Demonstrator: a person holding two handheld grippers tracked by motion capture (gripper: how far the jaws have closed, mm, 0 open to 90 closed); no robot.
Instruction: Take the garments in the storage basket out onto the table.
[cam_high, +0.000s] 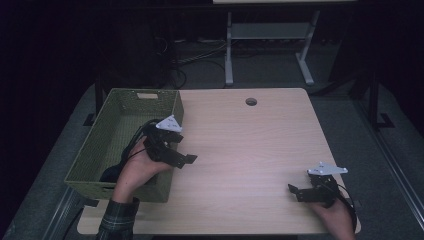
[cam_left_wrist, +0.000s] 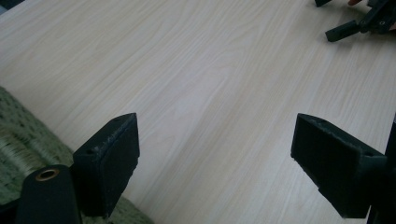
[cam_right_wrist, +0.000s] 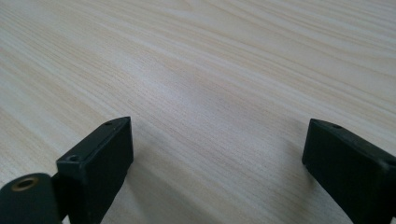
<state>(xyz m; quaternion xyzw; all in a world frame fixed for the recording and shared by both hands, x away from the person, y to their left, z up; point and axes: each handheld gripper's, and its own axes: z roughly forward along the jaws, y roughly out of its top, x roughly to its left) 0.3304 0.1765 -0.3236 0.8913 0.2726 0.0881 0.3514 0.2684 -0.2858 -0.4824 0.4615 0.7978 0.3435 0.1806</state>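
My left gripper hovers over the right rim of a green woven basket at the table's left side, jaws pointing right over the wood. In the left gripper view it stands open with nothing between its pads, and the basket's rim shows at lower left. My right gripper rests low near the table's front right corner, pointing left. In the right gripper view it is open wide over bare wood. The right gripper also shows far off in the left gripper view.
The light wooden table has a round cable hole near its far edge. Beyond it stand a white table frame and cables on the dark floor. The basket looks empty where its floor shows.
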